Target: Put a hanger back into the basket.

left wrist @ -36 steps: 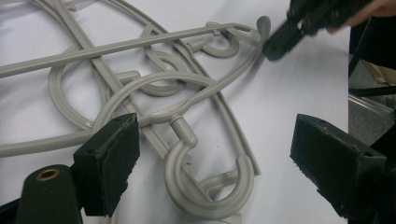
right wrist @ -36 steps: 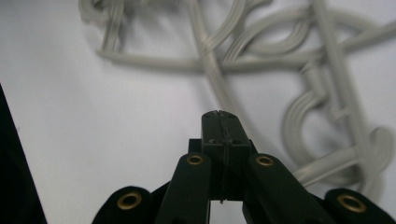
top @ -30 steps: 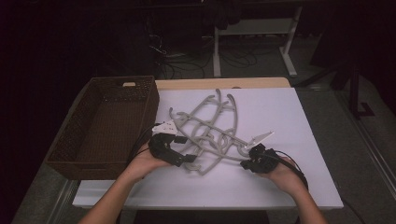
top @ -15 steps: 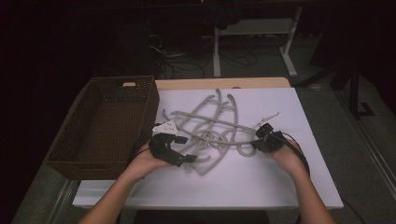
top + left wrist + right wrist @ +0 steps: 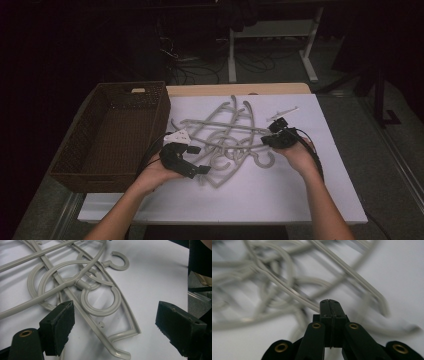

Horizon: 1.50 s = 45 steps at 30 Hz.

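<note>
**Untangling risk: hanger pile, mid-bench**

Holding a tangle of grey plastic hangers (image 5: 225, 137) between both claws, I note the pile lies on the white bench (image 5: 300, 195) around its middle, nearer the far edge than the near one, with the brown wicker basket (image 5: 112, 132) just beside it along the bench's left edge.

Left claw (image 5: 192, 160): jaws stand wide apart, gripping nothing. In the left gripper view a straight hanger bar and its corner (image 5: 125, 336) lie between the pads (image 5: 60, 325), untouched. Right claw (image 5: 275, 135): jaws pressed fully together at the right side of the pile; in the right gripper view a thin hanger arm (image 5: 294, 293) runs up to the closed tips, but blur keeps me from telling whether it is pinched or only touching.

Risks, as I judge them:
- Hooks (image 5: 120, 261) and loops are interlocked. Pulling one hanger could drag the whole pile, possibly toward the right edge of the bench.
- If the right claw's hold is only on a thin arm at the very tips, it could slip out or let the hanger swing.
- Closing the left claw where it stands could catch two overlapping bars instead of one.
- A snagged hook could flex and spring loose suddenly.
</note>
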Each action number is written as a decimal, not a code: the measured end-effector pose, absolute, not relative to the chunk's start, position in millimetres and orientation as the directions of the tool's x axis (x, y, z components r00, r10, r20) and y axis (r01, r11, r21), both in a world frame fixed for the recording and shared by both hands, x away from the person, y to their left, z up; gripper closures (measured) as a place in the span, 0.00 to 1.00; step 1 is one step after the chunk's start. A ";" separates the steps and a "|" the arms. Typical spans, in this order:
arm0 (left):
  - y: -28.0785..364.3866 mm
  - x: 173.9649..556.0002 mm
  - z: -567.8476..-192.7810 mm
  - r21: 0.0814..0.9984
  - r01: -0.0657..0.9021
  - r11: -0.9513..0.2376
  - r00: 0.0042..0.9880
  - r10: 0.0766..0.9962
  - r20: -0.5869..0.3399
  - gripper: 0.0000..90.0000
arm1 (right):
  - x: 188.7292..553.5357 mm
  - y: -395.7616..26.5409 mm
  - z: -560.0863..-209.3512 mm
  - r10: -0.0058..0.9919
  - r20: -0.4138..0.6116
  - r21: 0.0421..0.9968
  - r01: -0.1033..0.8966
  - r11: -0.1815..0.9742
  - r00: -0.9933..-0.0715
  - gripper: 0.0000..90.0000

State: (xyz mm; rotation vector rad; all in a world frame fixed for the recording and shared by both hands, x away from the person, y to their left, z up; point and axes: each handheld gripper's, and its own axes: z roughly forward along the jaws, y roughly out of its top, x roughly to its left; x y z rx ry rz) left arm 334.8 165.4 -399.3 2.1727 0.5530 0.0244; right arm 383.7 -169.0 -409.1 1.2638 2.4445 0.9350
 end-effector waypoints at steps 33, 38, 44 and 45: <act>167.3 334.9 -397.6 0.769 0.377 -0.517 0.901 0.399 -0.174 0.17 | 418.9 -34.5 -431.4 0.513 0.146 0.612 0.485 0.625 -0.846 0.90; 166.4 334.7 -398.0 0.767 0.377 -0.520 0.901 0.399 -0.172 0.17 | 410.1 -45.2 -427.7 0.474 0.149 0.638 0.451 0.625 -0.868 0.90; 166.6 334.8 -398.5 0.767 0.379 -0.518 0.899 0.401 -0.174 0.17 | 394.5 -60.2 -423.2 0.406 0.144 0.640 0.398 0.657 -0.902 0.90; 166.4 334.8 -398.7 0.766 0.378 -0.519 0.900 0.401 -0.173 0.17 | 391.5 -63.2 -423.0 0.392 0.143 0.640 0.387 0.664 -0.909 0.90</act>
